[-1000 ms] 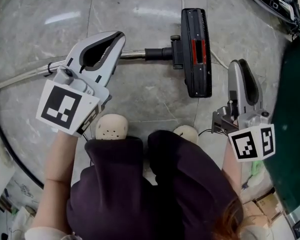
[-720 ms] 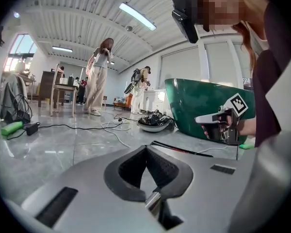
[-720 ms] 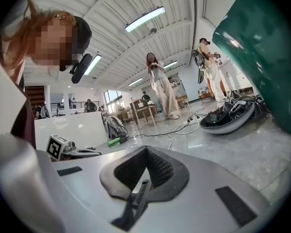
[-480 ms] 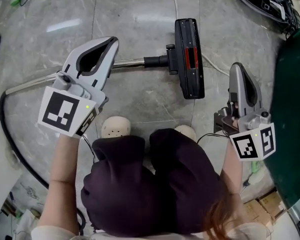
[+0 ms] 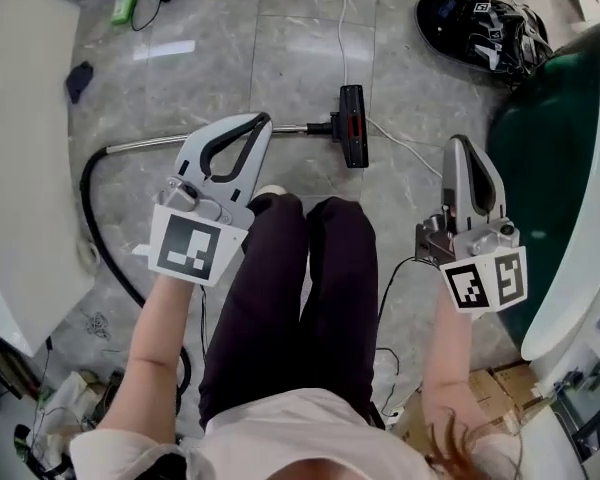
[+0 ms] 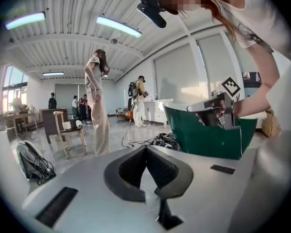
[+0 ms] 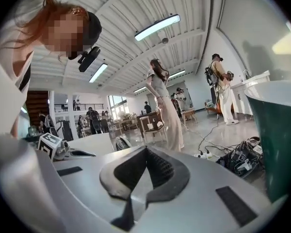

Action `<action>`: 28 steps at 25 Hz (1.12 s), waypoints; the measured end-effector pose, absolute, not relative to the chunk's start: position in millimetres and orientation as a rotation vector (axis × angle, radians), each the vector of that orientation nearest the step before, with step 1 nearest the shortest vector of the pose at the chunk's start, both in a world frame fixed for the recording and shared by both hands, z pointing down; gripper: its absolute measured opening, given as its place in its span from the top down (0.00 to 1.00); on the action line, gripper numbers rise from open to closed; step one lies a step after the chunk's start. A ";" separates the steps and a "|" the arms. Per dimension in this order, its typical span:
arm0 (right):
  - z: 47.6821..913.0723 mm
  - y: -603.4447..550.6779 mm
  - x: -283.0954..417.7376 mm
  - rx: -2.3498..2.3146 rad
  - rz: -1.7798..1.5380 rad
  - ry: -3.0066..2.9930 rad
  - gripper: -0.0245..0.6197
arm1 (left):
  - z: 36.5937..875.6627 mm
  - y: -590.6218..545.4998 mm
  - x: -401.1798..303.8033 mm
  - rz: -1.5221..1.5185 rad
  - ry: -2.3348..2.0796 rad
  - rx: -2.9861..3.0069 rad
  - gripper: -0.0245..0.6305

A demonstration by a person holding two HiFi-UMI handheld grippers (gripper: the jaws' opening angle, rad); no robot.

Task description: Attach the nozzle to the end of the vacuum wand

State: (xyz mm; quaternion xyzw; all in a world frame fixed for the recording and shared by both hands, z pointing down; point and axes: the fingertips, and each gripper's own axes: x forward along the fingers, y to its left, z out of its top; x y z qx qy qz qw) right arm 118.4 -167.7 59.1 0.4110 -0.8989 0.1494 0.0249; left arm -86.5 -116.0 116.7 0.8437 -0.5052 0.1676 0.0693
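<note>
At upper centre, the black plastic nozzle [image 5: 352, 139] sat joined to the silver metal wand [image 5: 170, 143]; the left gripper [image 5: 259, 121] and right gripper [image 5: 458, 144], jaws pressed together and empty, had risen away, the task seemingly finished.

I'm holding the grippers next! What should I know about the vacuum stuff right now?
Left gripper: fingers shut, holding nothing, up above the floor.
Right gripper: fingers shut, empty too.
Things: the flat black floor nozzle lies on the grey marble floor, joined to the end of the silver metal vacuum wand. A black hose curls from the wand's other end.
Done: the nozzle looks attached.
Left: probably nothing, perhaps check that the joint is snug.
</note>
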 end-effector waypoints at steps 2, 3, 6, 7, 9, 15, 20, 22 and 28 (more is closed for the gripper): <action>12.7 -155.4 104.4 1.255 0.515 -2.775 0.94 | 62.1 -107.9 -86.4 0.424 -1.543 2.504 0.95; -7.6 -148.3 99.8 1.251 0.530 -2.762 0.94 | 37.1 -102.1 -85.1 0.396 -1.550 2.495 0.95; -59.9 -129.8 88.9 1.255 0.572 -2.726 0.94 | -26.2 -86.0 -86.4 0.347 -1.569 2.443 0.95; -74.7 -123.0 85.2 1.252 0.581 -2.715 0.94 | -46.9 -82.0 -87.8 0.318 -1.581 2.429 0.95; -100.4 -107.3 81.0 1.239 0.573 -2.685 0.94 | -83.7 -71.2 -87.6 0.284 -1.593 2.413 0.95; -138.5 -83.4 89.5 1.261 0.577 -2.606 0.94 | -147.0 -51.6 -77.0 0.301 -1.616 2.450 0.95; -144.9 -94.4 84.2 1.256 0.538 -2.604 0.94 | -154.2 -55.6 -83.6 0.249 -1.635 2.416 0.95; -144.4 -100.2 80.7 1.248 0.529 -2.606 0.94 | -152.4 -58.3 -85.9 0.231 -1.635 2.407 0.95; -147.2 -103.7 80.4 1.261 0.480 -2.585 0.94 | -139.5 -64.5 -89.1 0.243 -1.613 2.386 0.95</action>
